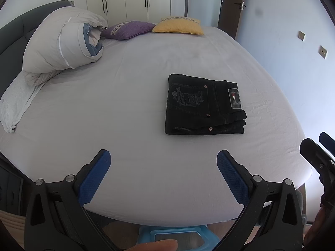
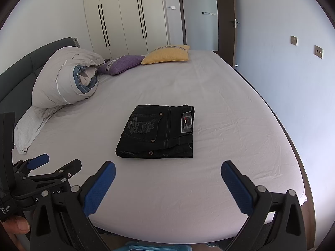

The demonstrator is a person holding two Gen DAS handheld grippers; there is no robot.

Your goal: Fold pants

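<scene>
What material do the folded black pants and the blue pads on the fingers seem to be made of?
Folded black pants: probably denim, matte, judging by contrast stitching, metal rivets and a sewn waistband patch. Blue pads on the fingers: likely rubber or soft plastic, given the fine dotted grip texture; which of the two is unclear.

Matt dark denim pants [image 2: 157, 131]

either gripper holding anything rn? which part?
Nothing held. Left gripper and right gripper are both open, short of the folded pants on the bed.
</scene>
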